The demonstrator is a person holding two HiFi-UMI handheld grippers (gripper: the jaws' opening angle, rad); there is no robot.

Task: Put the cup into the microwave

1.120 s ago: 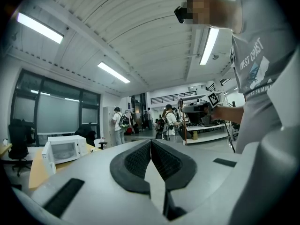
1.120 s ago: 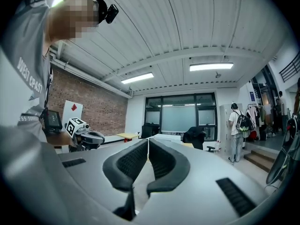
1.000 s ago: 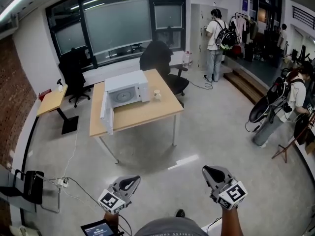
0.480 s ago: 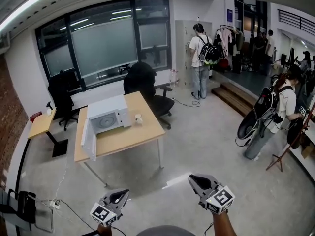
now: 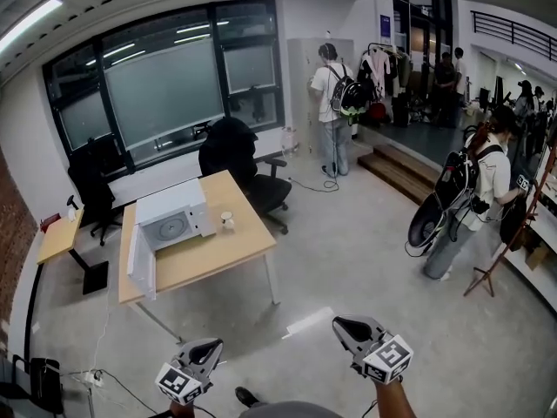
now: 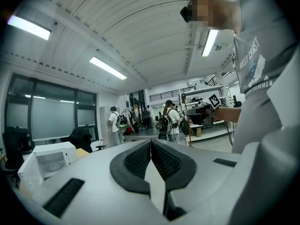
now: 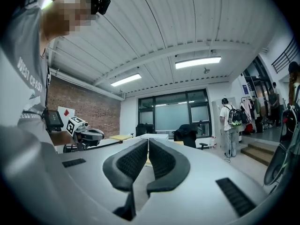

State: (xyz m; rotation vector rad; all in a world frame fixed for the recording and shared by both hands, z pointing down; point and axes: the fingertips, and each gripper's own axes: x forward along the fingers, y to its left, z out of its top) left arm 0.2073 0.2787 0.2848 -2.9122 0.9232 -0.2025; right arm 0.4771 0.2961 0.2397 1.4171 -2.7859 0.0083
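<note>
Wide stretch of bare grey floor [image 5: 348, 259] ahead, marked only by a pale strip [image 5: 306, 322] near the feet; nothing standing between the grippers and the wooden table [image 5: 218, 259]. On that table, a white microwave [image 5: 171, 219] with its door [image 5: 139, 266] swung open at the left end, and just beside the microwave's right side, apart from it, the small pale cup [image 5: 227, 221], upright. Behind the table, a black office chair [image 5: 233, 157] draped in dark cloth; off to the left, a smaller side table [image 5: 59, 238] and a second dark chair [image 5: 90, 185] under the big window [image 5: 165, 85]. Farther back, a person with a backpack [image 5: 333, 103] facing away; at the right, another person [image 5: 474, 185] with a large black bag, near low wooden steps [image 5: 400, 168]. Left gripper [image 5: 207, 350] and right gripper [image 5: 345, 326] low at the bottom of the head view, well apart from each other, both pointing about level toward the table. Jaws of each pressed together tip to tip, nothing between them. Cup well away from both pairs of jaws, across the open floor: far ahead and a touch right of the left gripper, far ahead and left of the right one
</note>
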